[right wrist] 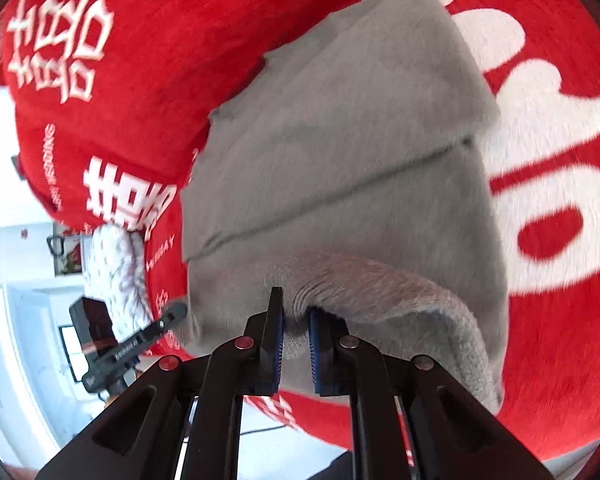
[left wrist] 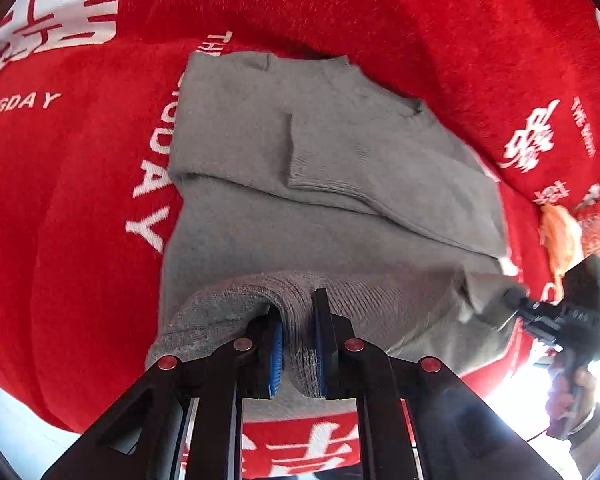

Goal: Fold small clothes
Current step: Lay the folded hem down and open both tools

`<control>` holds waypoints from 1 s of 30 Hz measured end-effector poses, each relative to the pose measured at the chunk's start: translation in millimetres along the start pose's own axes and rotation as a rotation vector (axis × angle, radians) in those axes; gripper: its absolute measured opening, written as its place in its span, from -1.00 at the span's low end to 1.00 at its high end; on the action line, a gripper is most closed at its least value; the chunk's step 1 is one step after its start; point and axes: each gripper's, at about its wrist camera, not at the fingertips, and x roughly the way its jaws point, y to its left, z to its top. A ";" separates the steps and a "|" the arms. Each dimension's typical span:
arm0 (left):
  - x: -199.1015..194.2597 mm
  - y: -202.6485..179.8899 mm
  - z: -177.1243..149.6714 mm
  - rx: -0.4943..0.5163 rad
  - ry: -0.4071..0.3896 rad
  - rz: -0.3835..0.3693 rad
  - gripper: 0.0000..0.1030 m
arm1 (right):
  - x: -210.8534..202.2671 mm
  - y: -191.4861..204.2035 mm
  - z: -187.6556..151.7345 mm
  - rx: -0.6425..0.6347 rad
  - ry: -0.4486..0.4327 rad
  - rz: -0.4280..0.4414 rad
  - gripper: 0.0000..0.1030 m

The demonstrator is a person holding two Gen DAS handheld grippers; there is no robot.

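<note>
Left wrist view is showing the left gripper [left wrist: 298, 334] pinching the ribbed hem of the grey sweater [left wrist: 332, 168], which is lying on the red blanket [left wrist: 80, 220]. The right gripper [right wrist: 296, 336] is clamping the same hem further along. Judging by this, the hem-to-collar fold is under way; next both need carrying forward evenly. Motion blur is hiding the far edge.

The red blanket [left wrist: 340, 8] carries white print: "BIGDAY" near its left edge, and again running beside the grey garment [left wrist: 300, 184], which covers its first letters (only "DAY" reads cleanly). Large white Chinese characters also stand on the blanket; smaller English lines are too blurred to read.
</note>
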 end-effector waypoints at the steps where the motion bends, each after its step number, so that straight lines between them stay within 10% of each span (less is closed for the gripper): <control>1: 2.4 -2.6 1.6 0.001 0.009 0.013 -0.59 | -0.1 -3.1 3.1 0.007 0.004 -0.004 -0.75; 5: -11.3 1.4 -2.4 0.028 -0.052 0.109 0.66 | -2.2 -10.9 15.4 0.040 0.008 0.000 -0.69; 10: -23.4 0.9 5.8 0.072 -0.067 0.151 0.67 | -14.2 -15.0 28.5 0.070 -0.023 -0.005 -0.54; 14: -18.7 -6.4 15.5 0.121 -0.044 0.196 0.67 | -32.9 -10.3 38.4 0.039 -0.067 -0.073 -0.05; 20: 5.9 -18.0 24.5 0.141 0.046 0.207 0.67 | -20.1 11.7 41.7 -0.208 0.012 -0.276 0.02; 30: 55.0 -5.8 38.5 0.135 0.126 0.217 0.67 | 20.3 3.4 41.6 -0.235 0.100 -0.334 0.02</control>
